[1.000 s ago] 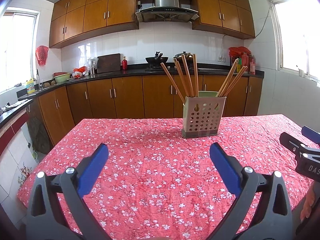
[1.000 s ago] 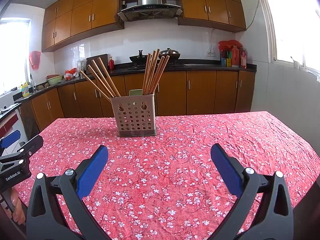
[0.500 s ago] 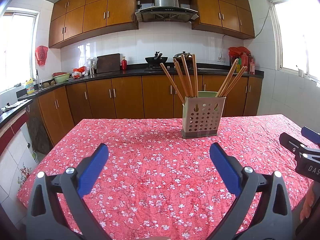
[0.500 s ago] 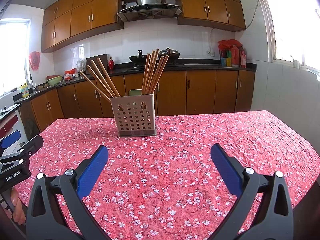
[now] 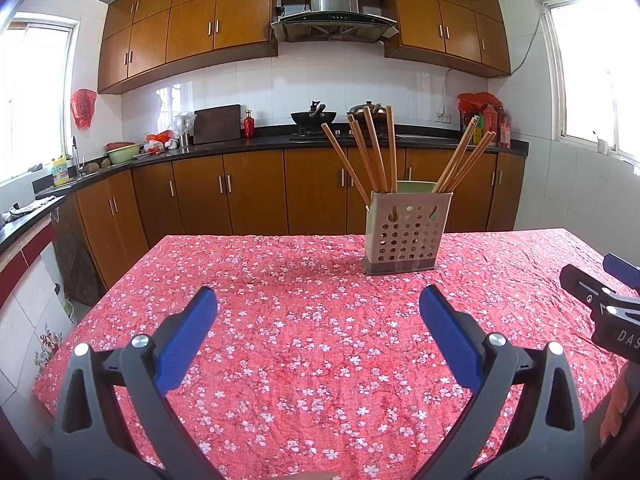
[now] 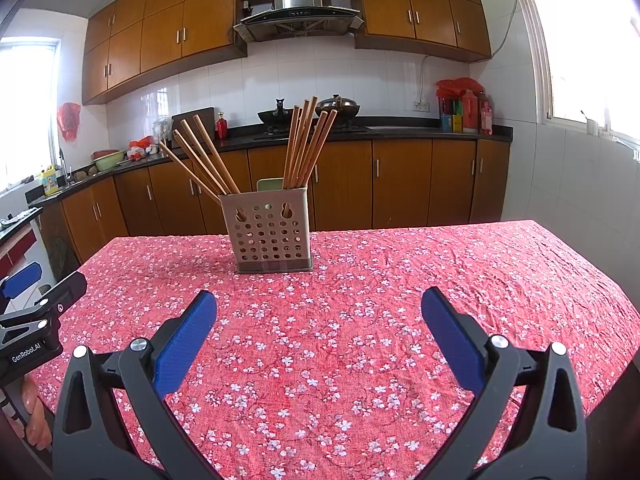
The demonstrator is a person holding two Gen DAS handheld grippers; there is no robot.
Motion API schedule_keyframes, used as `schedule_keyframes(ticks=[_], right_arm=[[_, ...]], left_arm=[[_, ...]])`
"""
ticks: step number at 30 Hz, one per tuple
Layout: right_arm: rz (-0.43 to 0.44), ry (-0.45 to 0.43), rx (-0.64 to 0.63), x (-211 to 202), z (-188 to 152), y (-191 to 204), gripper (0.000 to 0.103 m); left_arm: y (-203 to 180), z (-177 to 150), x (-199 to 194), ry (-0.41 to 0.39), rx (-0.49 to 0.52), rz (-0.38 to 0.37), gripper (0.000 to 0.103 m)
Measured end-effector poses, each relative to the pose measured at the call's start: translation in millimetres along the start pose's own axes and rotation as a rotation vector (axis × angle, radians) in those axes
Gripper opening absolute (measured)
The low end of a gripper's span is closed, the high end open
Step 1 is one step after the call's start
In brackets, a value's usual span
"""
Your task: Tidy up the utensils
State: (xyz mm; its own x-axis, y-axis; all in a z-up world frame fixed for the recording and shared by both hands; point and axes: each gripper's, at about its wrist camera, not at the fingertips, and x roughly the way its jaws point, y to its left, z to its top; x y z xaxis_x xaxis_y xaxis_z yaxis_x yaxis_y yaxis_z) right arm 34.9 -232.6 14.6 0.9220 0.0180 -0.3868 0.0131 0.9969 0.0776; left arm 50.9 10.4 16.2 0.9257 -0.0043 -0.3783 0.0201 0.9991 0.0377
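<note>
- Left wrist view takes in the table, spread with a red flowered cloth; on it I see nothing but the utensil holder, which serves as the landmark for everything below.
- The utensil holder is a pale perforated caddy standing upright on the far half of the cloth, with wooden chopsticks fanned in two bunches, one leaning from its left compartment and one from its right (their exact count is hard to tell).
- The left gripper hangs on the near side of the holder and a little to its left, well apart from it, jaws spread wide and gripping nothing.
- The right gripper hangs on the near side too, slightly to the holder's right, likewise wide and empty.
- Judged from this, either the sorting is already finished or no pick has begun; both tools sit at rest short of the holder.
- Any next move calls for reaching forward to the holder and narrowing the jaws on a single chopstick above the rim, without tipping the light caddy.
</note>
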Motion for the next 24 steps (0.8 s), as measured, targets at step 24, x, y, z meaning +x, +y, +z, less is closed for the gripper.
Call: schedule_keyframes(ticks=[24], right_arm=[[0.0, 0.002, 0.004, 0.3, 0.1, 1.5, 0.101]], left_arm=[[1.9, -2.5, 1.0, 0.004, -0.005, 0.0, 0.099]])
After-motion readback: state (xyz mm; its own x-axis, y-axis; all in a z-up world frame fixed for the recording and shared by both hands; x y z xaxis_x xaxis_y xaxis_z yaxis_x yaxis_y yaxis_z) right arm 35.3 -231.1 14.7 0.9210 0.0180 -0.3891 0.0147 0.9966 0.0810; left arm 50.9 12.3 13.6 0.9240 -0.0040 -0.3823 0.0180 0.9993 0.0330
